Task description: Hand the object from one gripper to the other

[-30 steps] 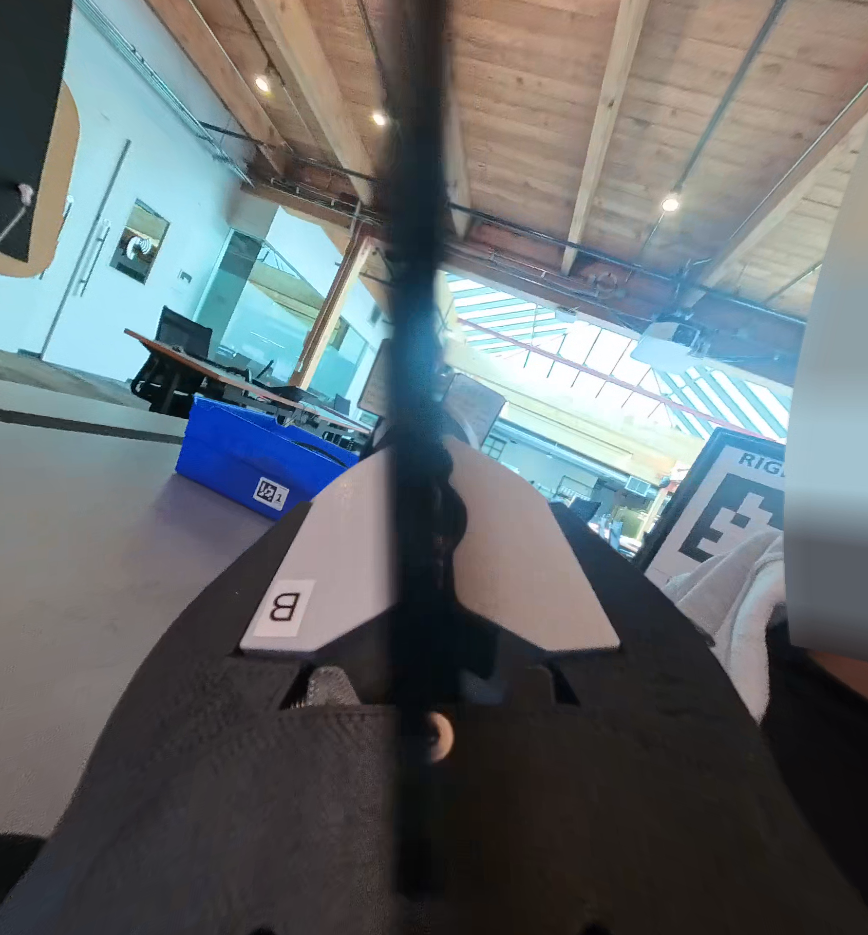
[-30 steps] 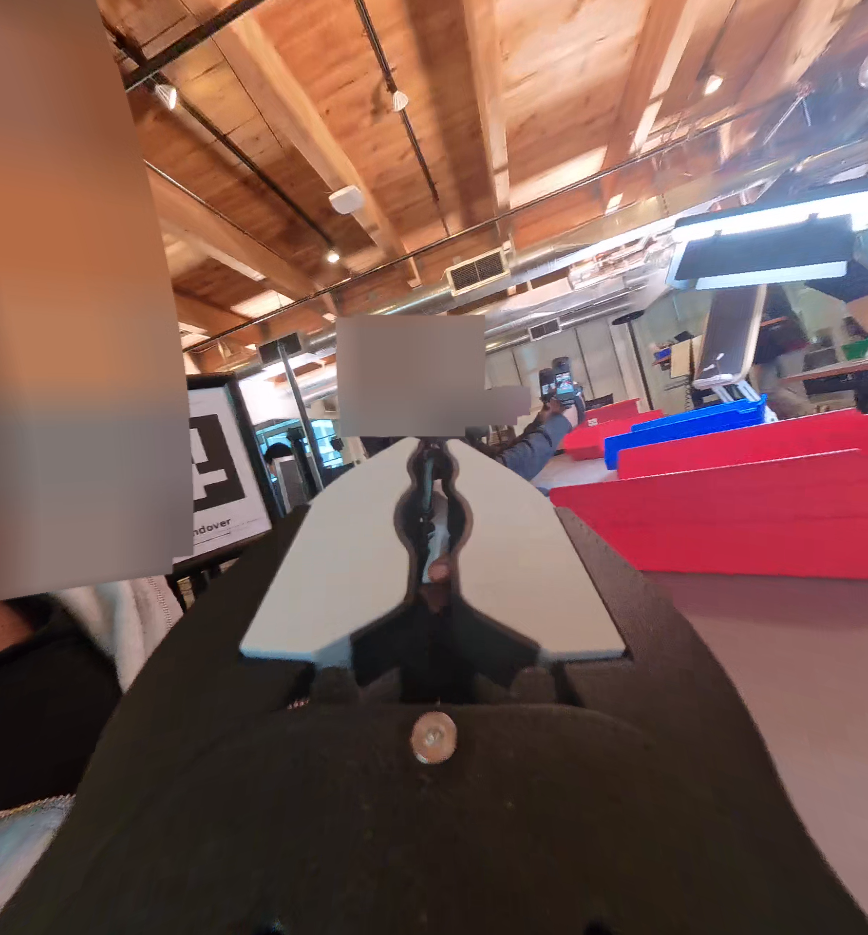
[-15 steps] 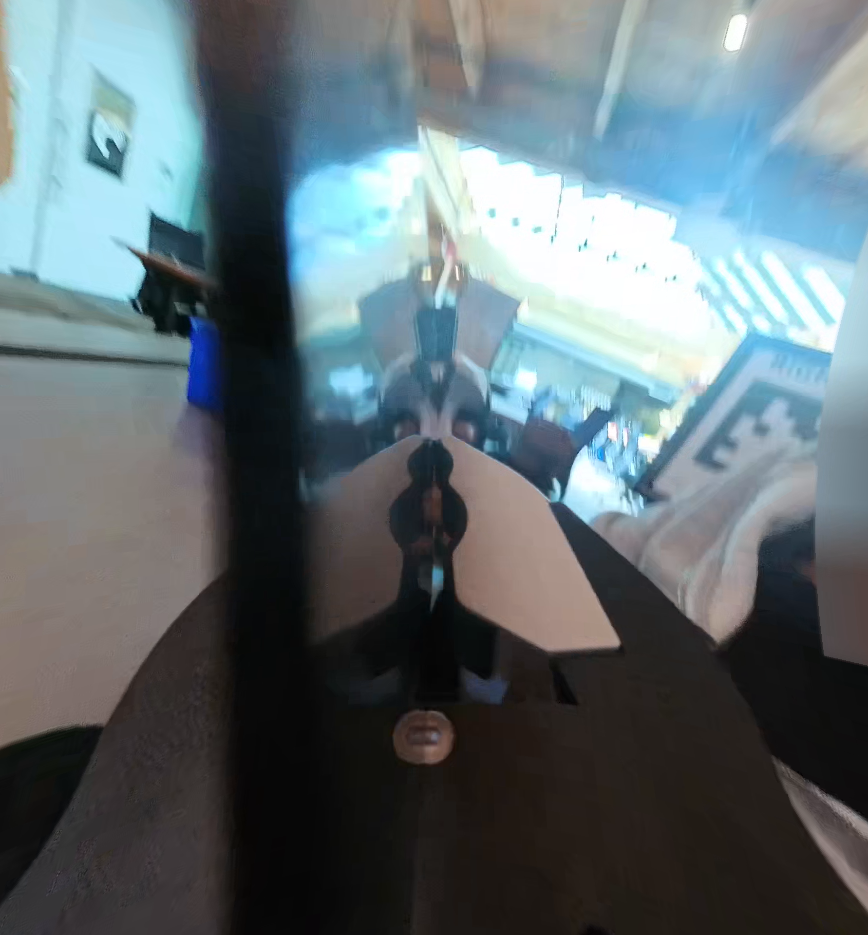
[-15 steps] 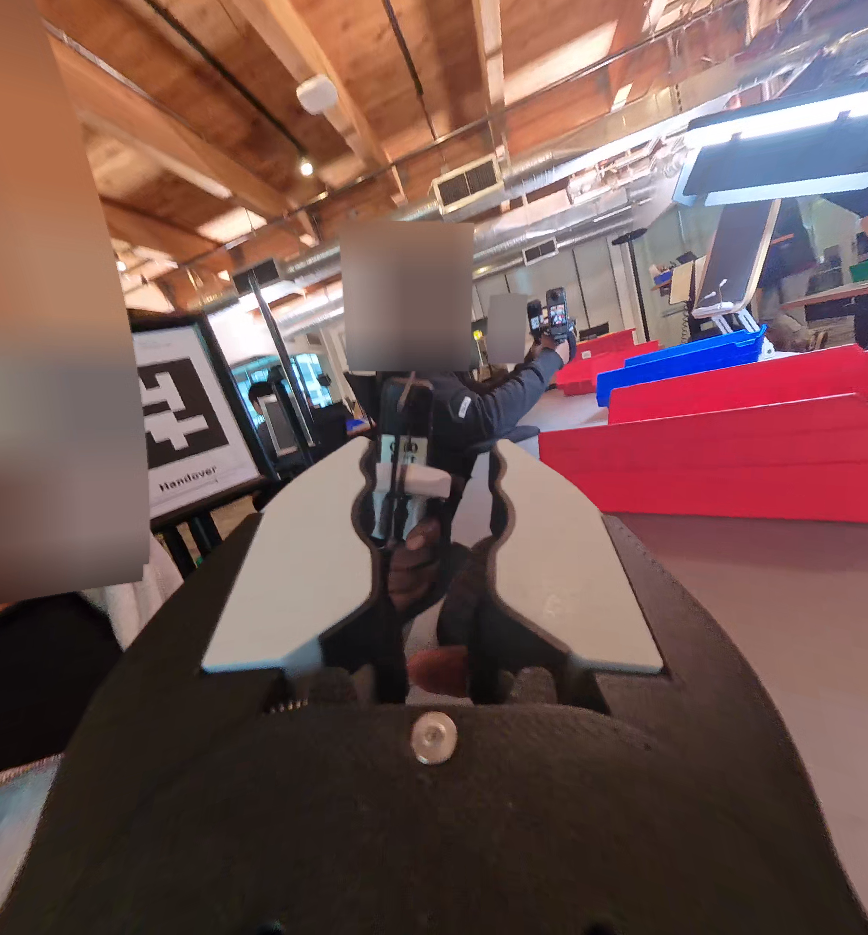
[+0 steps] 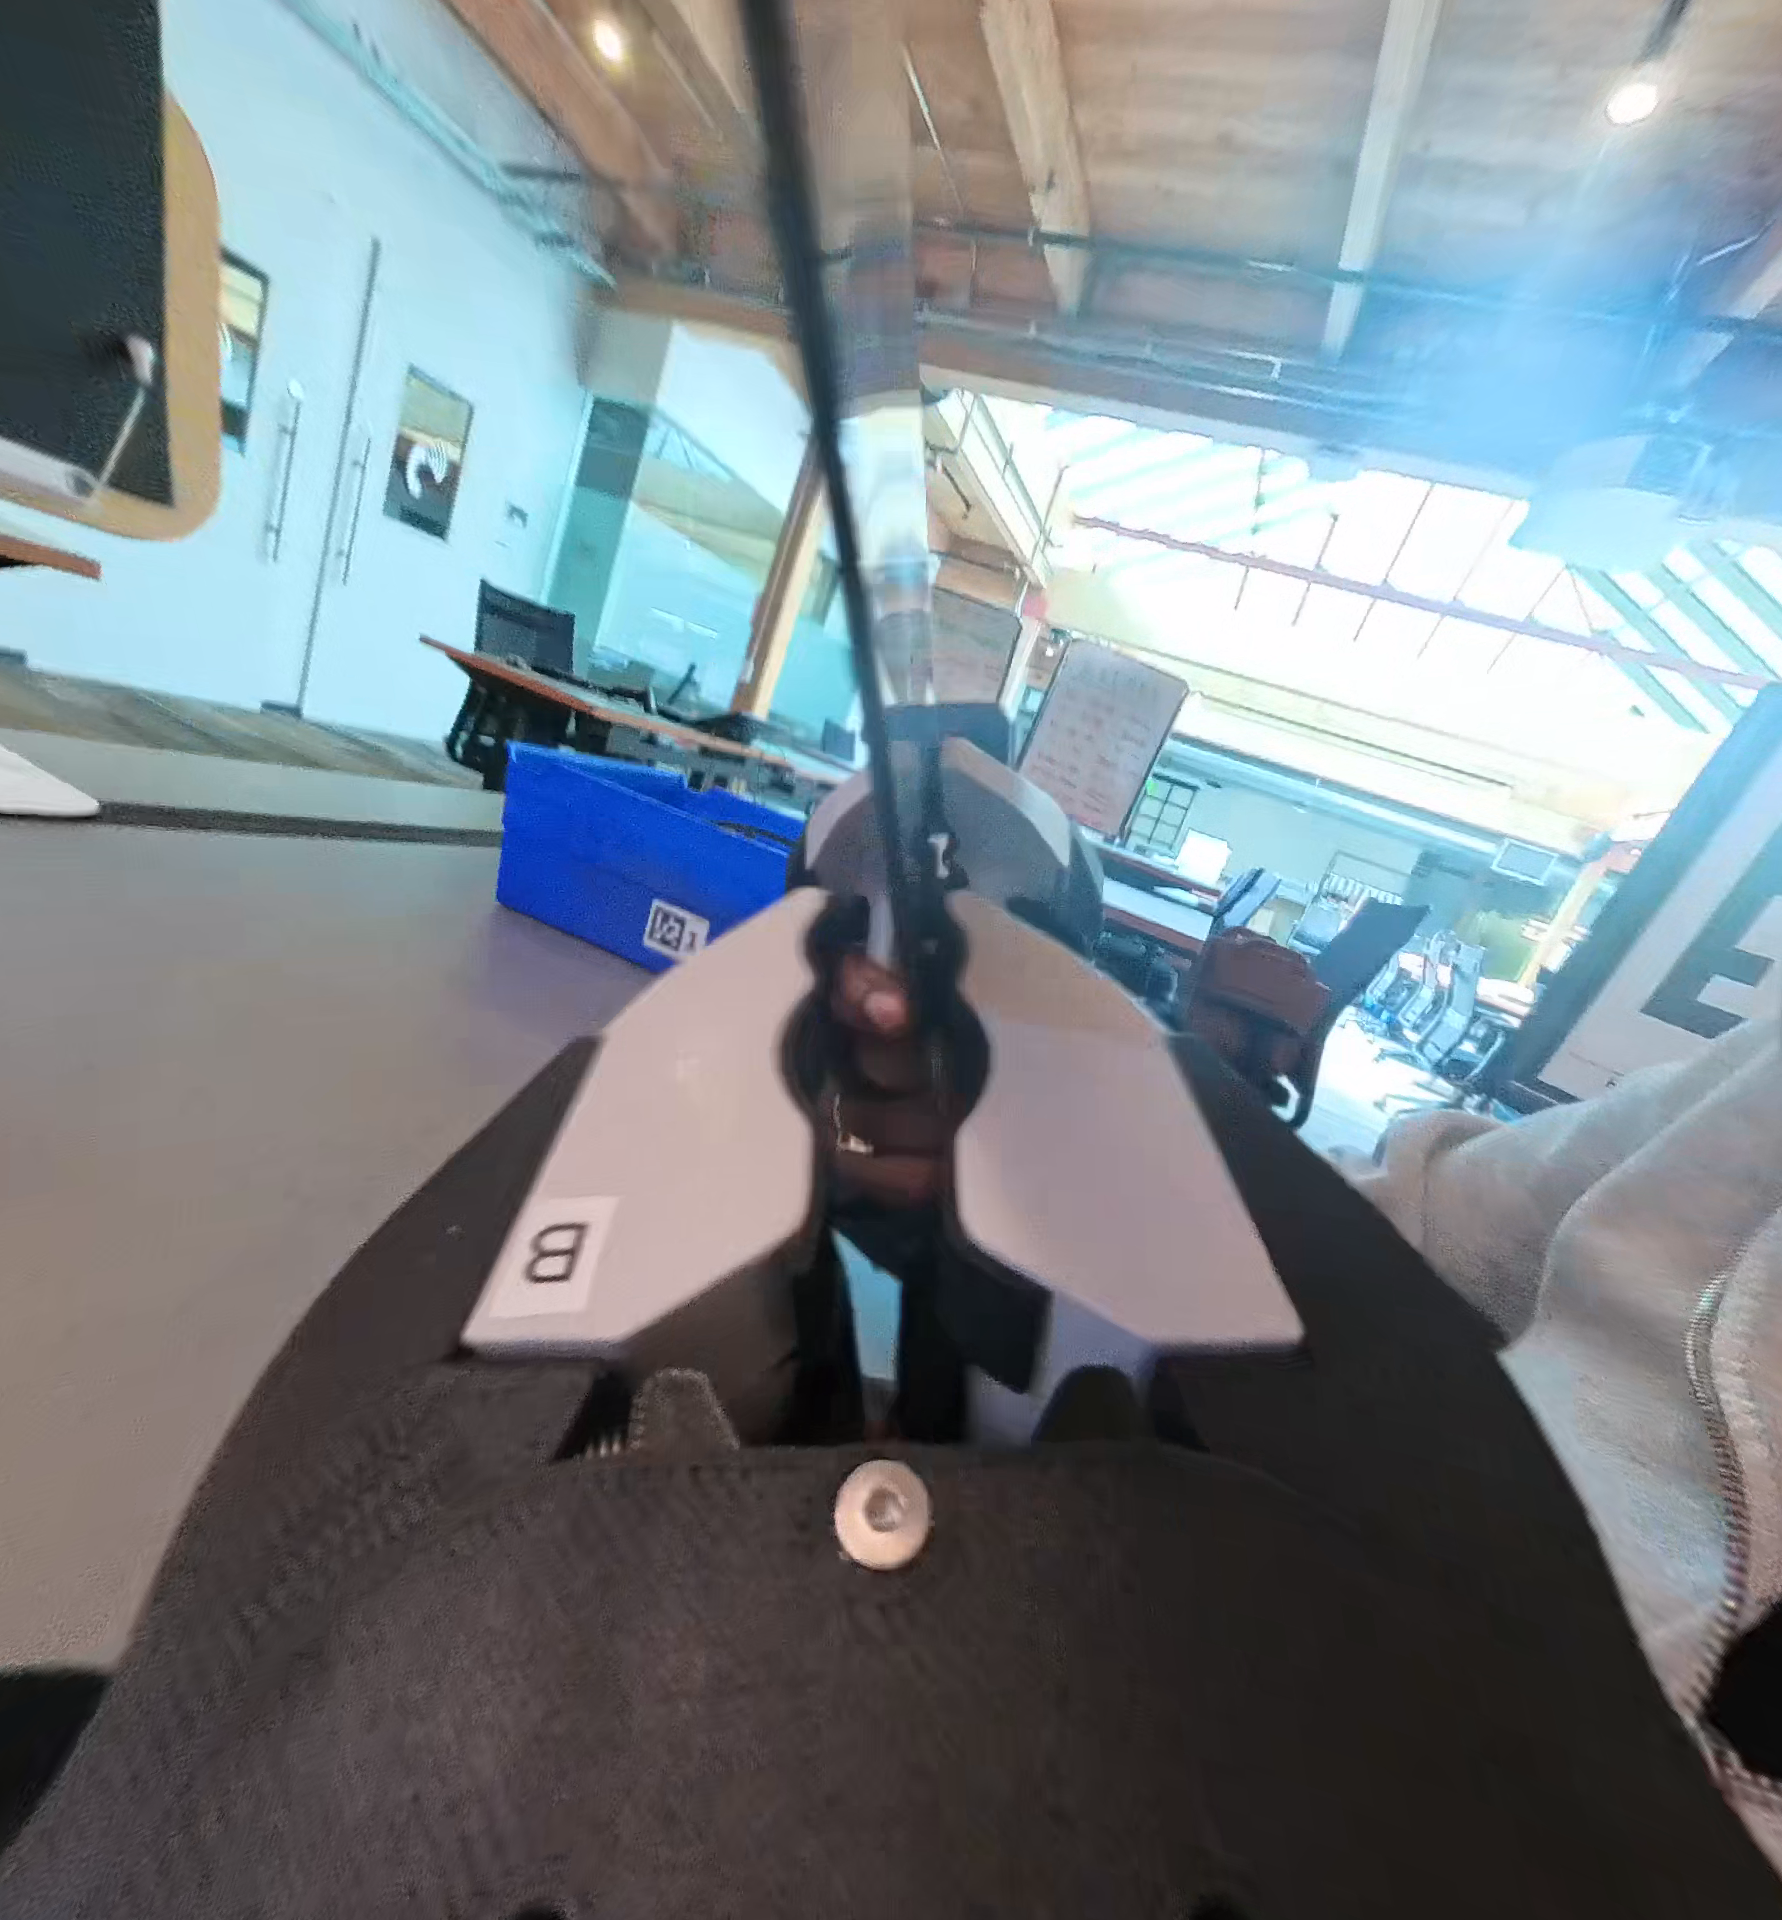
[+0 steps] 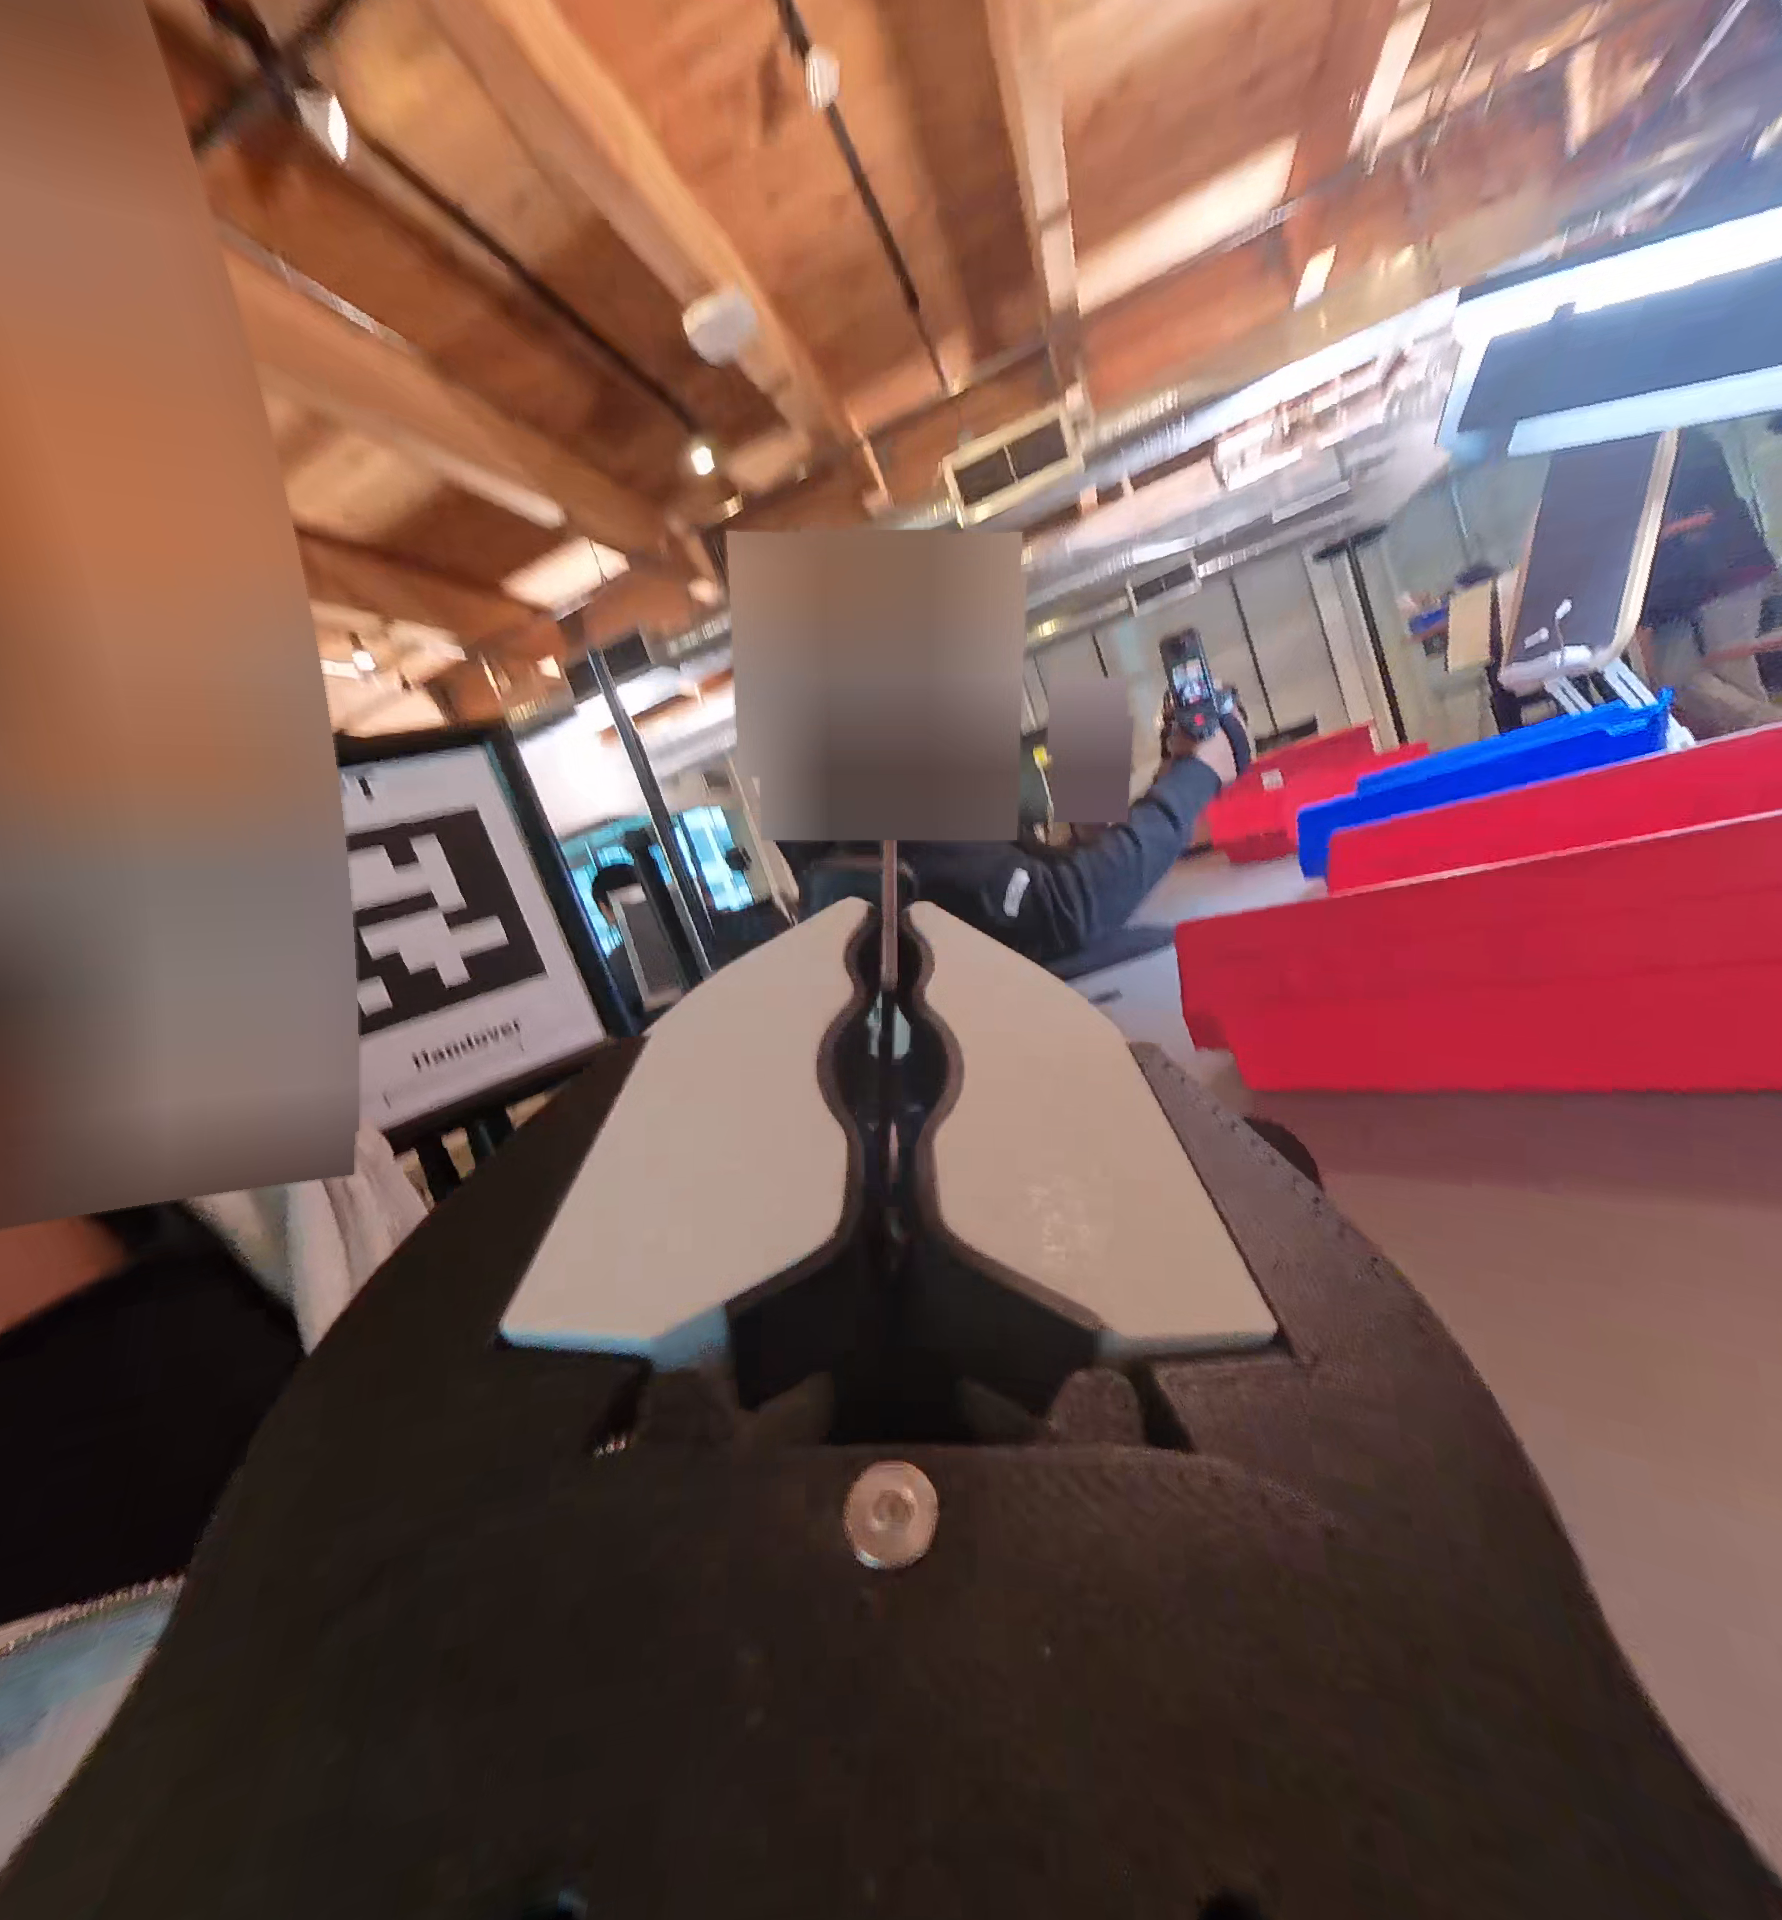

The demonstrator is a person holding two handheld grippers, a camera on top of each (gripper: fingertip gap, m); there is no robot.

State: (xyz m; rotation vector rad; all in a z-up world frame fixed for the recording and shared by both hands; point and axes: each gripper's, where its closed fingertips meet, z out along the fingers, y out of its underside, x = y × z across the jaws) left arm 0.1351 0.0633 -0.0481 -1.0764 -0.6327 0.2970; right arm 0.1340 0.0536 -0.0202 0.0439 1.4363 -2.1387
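The setting is an open-plan office and workshop space. Exposed timber beams (image 6: 596,187) and ducting are running across the ceiling, with recessed spotlights (image 5: 1632,101) shining between the beams. Office desks (image 5: 596,707) with black chairs (image 5: 523,634) are standing along a glazed partition at the far side. A grey tabletop (image 5: 191,997) is carrying a blue storage bin (image 5: 638,862), and red bins (image 6: 1552,966) are lining the other side. A framed marker board (image 6: 451,925) is standing on an easel, and a person in a dark sleeve (image 6: 1105,883) is raising a handheld device.
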